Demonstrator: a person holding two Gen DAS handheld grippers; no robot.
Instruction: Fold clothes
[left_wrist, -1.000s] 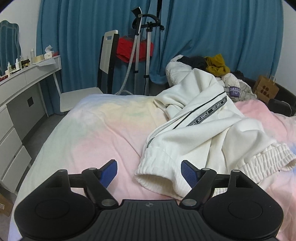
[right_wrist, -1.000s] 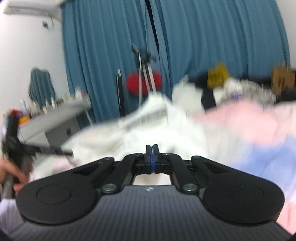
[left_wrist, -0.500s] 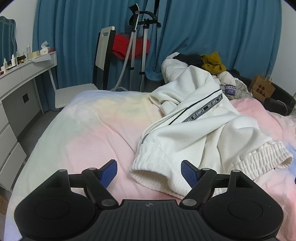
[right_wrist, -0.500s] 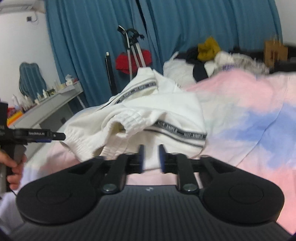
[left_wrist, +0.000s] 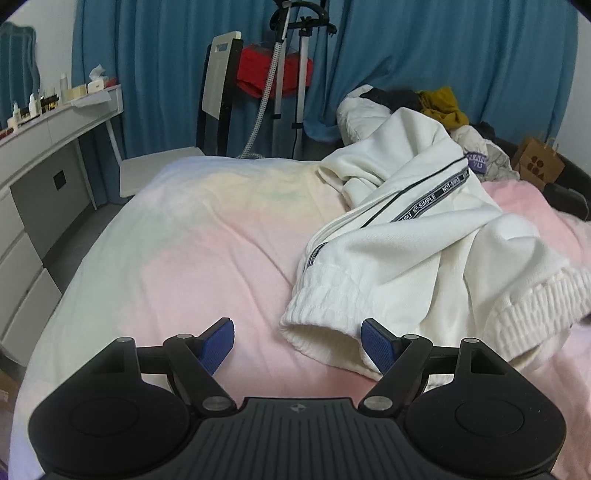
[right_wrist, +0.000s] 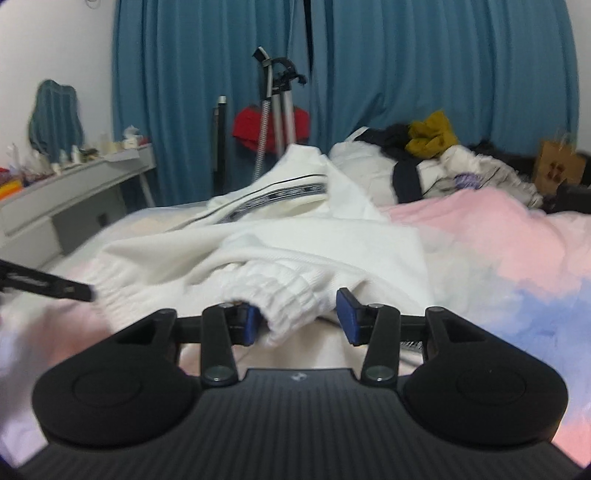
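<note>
Pastel bedding (left_wrist: 207, 258) carries the crumpled white sweatpants (left_wrist: 424, 258); right gripper (right_wrist: 297, 317), jaws opening around one ribbed cuff (right_wrist: 284, 291), should pinch both layers, while the wide-open left gripper (left_wrist: 297, 338) takes its cuff (left_wrist: 321, 317).

The right gripper (right_wrist: 300, 318), clamped shut a second ago, has dropped in close to the white trousers (right_wrist: 280, 254) and its jaws are opening, a ribbed cuff (right_wrist: 284, 295) now lying between the blue pads.
</note>
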